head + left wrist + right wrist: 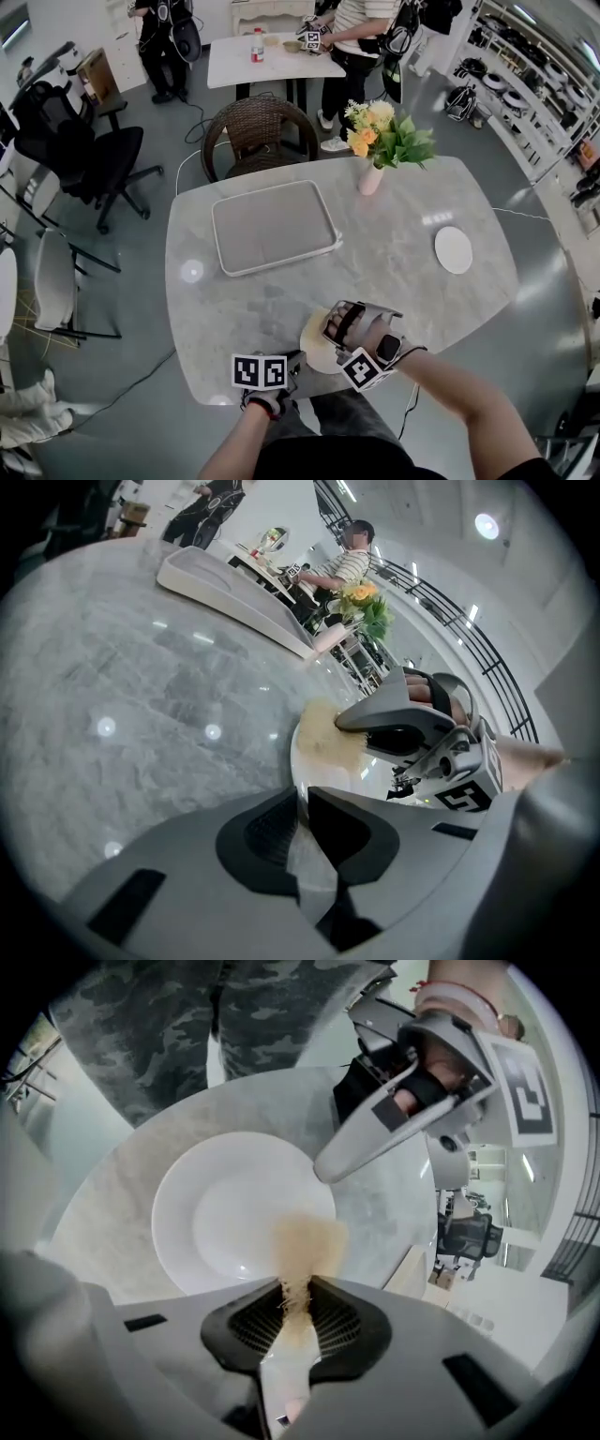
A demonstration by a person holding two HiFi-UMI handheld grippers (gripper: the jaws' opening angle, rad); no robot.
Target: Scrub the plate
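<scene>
At the near edge of the grey marble table [394, 253], the round white ceramic plate [225, 1213] lies flat, face up. The left gripper [302, 803] pinches its rim. The right gripper [295, 1312] clamps a tan fibrous scrubber [305, 1241], which runs lengthwise from the jaws onto the plate.

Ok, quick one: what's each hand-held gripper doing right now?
Left hand-held gripper: closed on the rim of the white plate.
Right hand-held gripper: closed on a tan fibre scrubber, over the plate.

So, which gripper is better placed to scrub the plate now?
Right: the right gripper holds the tan scrubber over the white plate, while the left gripper clamps the plate's rim.
</scene>
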